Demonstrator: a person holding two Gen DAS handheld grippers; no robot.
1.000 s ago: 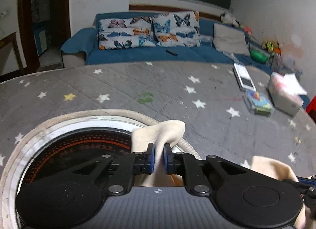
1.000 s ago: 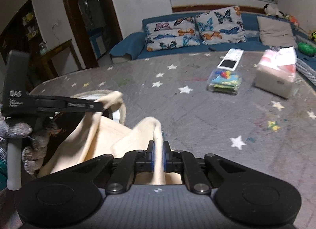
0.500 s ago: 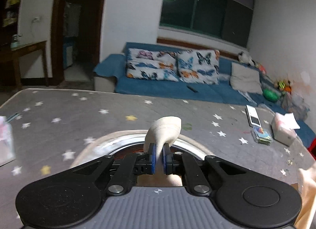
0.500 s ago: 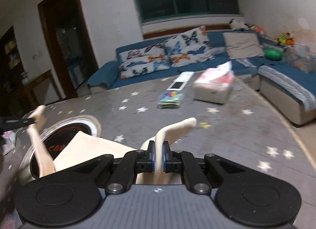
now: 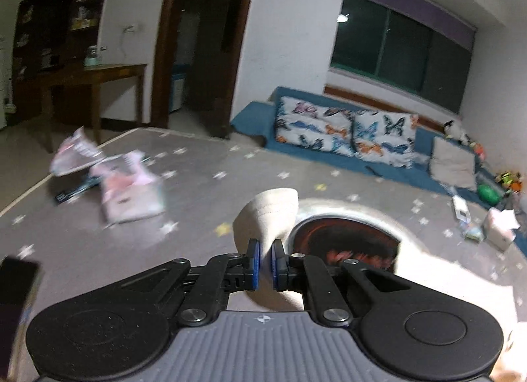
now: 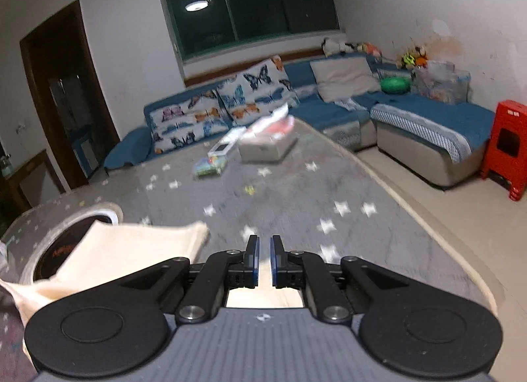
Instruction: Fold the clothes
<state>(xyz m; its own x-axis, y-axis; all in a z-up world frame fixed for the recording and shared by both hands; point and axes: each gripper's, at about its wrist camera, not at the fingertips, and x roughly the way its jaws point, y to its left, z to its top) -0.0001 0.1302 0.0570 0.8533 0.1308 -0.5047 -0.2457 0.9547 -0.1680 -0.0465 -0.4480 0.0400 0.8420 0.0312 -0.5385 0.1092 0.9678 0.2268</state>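
The left tool (image 5: 266,263) was clamped narrow on a corner of the cream cloth (image 5: 266,217), which stood up in a soft cone above the pads. Held that way, the pinch probably served to carry an edge across for a fold. The rest of the garment trailed down to the right over the grey starred surface (image 5: 98,250) and partly covered the round insert (image 5: 346,240) set into it. The right tool (image 6: 264,260) was nearly closed, its jaws just opening. No cloth rose between its pads, though a cream strip showed beneath them. With the blur it was hard to say whether any cloth was still caught there, so it looked like a corner being let go or already laid. Only the right view showed the cloth spread flat as a broad panel to the left, lying mostly on the surface with one corner over the insert, and the tissue box (image 6: 266,149) well beyond it. Only the left view showed the raised corner itself and the pink packets (image 5: 128,191) lying well off to the left, clear of the fold.
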